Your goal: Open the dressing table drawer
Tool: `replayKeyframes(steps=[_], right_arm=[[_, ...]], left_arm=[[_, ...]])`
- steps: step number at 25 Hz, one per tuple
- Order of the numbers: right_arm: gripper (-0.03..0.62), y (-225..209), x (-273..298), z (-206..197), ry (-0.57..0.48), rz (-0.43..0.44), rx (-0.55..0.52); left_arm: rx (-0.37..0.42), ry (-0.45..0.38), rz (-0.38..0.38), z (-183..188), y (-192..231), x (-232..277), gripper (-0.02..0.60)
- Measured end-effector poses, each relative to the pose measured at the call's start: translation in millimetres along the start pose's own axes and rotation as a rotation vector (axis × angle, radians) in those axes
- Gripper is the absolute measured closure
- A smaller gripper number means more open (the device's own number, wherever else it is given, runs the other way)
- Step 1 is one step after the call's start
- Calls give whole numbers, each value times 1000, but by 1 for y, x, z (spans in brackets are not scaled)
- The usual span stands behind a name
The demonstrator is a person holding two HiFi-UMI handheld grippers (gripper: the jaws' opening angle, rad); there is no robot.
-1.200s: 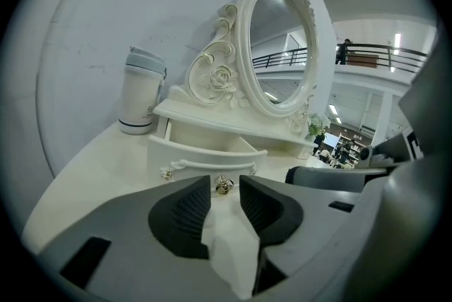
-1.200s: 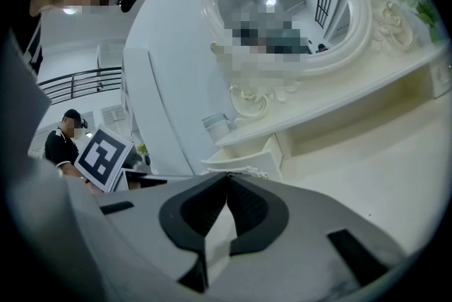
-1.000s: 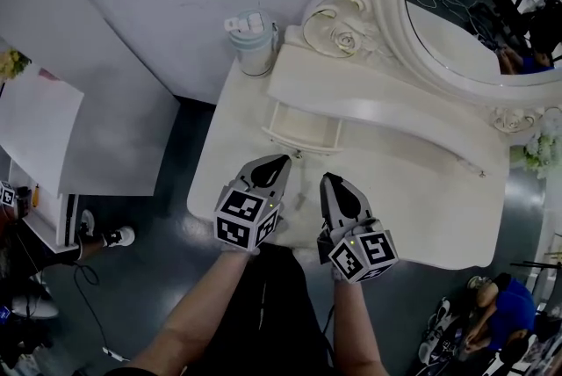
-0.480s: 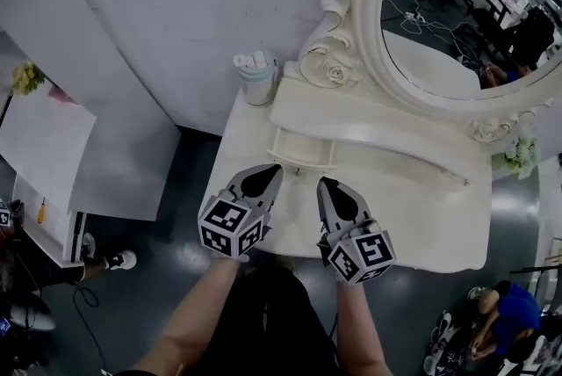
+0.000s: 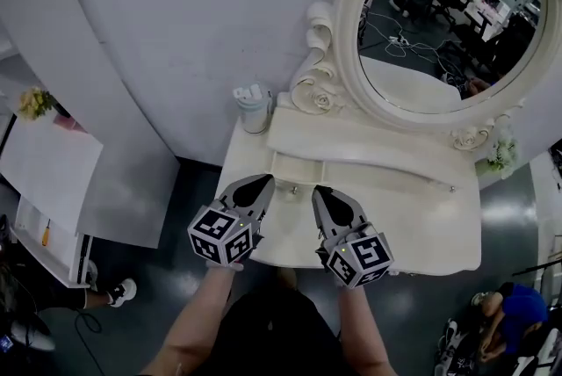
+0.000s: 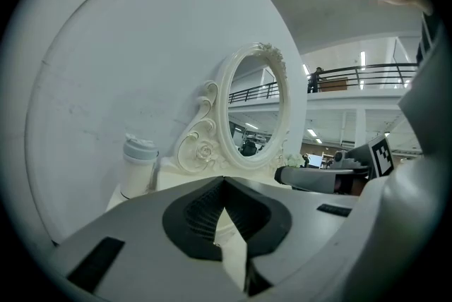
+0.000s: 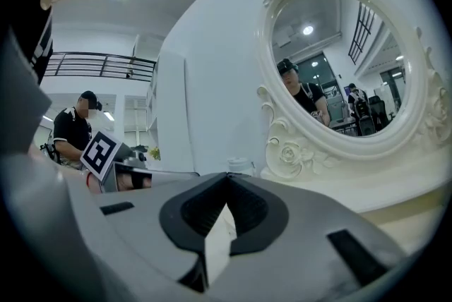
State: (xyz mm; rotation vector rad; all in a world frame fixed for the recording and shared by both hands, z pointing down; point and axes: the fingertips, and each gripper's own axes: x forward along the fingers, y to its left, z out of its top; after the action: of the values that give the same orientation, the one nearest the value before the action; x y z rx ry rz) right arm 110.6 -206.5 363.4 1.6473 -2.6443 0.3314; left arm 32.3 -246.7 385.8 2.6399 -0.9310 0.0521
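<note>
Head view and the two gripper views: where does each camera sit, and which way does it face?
Head view: on the person's head, looking steeply down at the dressing table; forearms, left gripper and right gripper show.
Left gripper view: on that gripper, along its shut fingers toward the mirror.
Right gripper view: likewise, along its own shut fingers.
Both gripper views share the mirror and lidded cup.

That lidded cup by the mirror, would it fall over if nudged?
The cup looks taller than wide, so it would probably tip rather than slide. It stands near the table corner, so it might drop off. Plastic-looking, likely light.
</note>
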Motion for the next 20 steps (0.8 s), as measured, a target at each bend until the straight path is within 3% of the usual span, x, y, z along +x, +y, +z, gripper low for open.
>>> replayKeyframes(steps=[20], right_arm=[[591,15,-17,58,-88,17,-23]], left_arm=[[6,-74,-71,64,-26,-18,581]])
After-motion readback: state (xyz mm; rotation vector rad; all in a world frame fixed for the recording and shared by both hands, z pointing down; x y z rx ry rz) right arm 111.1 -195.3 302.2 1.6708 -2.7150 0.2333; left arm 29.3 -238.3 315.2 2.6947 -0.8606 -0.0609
